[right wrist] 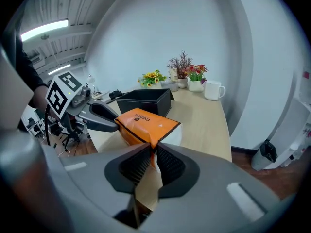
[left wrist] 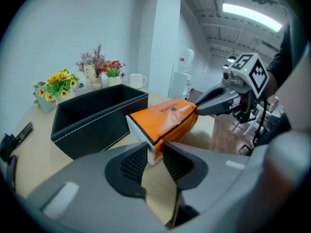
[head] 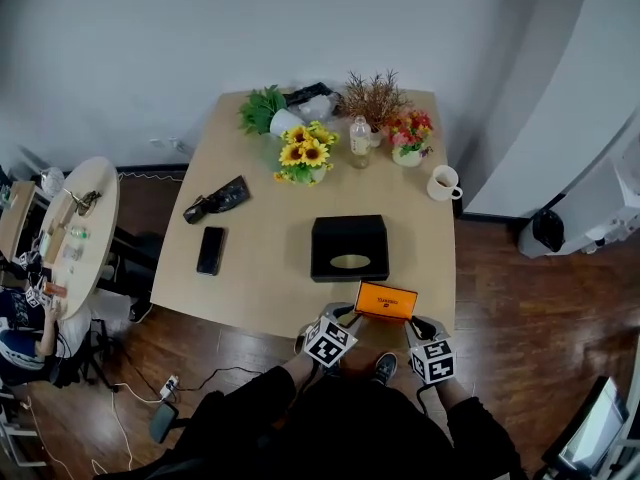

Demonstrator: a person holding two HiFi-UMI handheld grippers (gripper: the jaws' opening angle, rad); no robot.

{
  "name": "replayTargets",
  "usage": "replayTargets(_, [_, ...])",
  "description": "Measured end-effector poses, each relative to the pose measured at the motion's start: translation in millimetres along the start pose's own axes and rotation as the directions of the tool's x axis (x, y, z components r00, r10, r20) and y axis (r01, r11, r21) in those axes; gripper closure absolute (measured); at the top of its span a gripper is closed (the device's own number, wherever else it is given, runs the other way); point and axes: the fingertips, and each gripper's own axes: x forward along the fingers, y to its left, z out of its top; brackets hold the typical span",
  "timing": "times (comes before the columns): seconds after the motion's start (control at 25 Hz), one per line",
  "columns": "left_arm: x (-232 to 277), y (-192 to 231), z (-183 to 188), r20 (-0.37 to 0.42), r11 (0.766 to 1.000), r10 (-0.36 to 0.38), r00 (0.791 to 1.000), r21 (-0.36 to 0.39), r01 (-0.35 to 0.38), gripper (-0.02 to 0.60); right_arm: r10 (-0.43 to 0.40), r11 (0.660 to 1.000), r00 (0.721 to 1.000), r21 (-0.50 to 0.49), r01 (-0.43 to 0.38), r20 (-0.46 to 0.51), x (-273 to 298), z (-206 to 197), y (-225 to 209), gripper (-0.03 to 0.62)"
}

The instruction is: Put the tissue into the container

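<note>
left gripper (left wrist: pixel 154 154): jaws narrow, pads pinched on the white end of the pack; in the head view it comes in from the near edge of the table, at the pack's left end (head: pixel 350 314).
right gripper (right wrist: pixel 154 157): jaws almost together, clamped on the thin orange flap at the other end of the pack; in the head view it sits at the pack's right end (head: pixel 415 320).
pack (head: pixel 386 301): orange tissue pack with a black seam and white ends, held by both grippers at once over the near edge of the table, tilted, just in front of the container; I cannot tell whether it touches the tabletop.
container (head: pixel 349 248): black box with pale stitching, open side up, an oval showing inside, standing mid-table toward the near edge, just beyond the pack.
table (head: pixel 260 273): pale wood.
phone (head: pixel 210 250): lies flat toward the left edge, well apart from the container.
mug (head: pixel 443 182): white, near the right edge.
flowers (head: pixel 304 153): several potted bunches along the far edge.
</note>
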Motion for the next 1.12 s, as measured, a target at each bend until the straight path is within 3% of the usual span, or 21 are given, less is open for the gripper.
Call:
replayTargets(0.16, [-25,-11,15,0.017,0.999,0.023,1.000,0.042,-0.024,0.506,-0.005,0.998,1.000,-0.059,0.007,0.024,-28,20,9,0.554])
replayTargets(0.36, [-82,-12,60,0.102,0.992,0.091,0.991,0.072,-0.099,0.508,0.015,0.995,0.994,-0.097,-0.005,0.109,-71,70,27,0.554])
replayTargets(0.64, [-150,1,102,0.177,0.980,0.179,0.968,0.056,-0.191,0.509,0.087,0.989,0.984,-0.133,-0.067,0.156,-99,133,51,0.556])
replayTargets(0.88, [-189,3,127,0.214,0.971,0.224,0.951,0.039,-0.237,0.509,0.105,0.982,0.974,-0.177,-0.069,0.201,-120,173,62,0.556])
replayTargets(1.12, [-215,9,140,0.243,0.950,0.276,0.930,0.075,-0.302,0.509,0.119,0.971,0.953,-0.234,-0.053,0.278,-135,198,78,0.556])
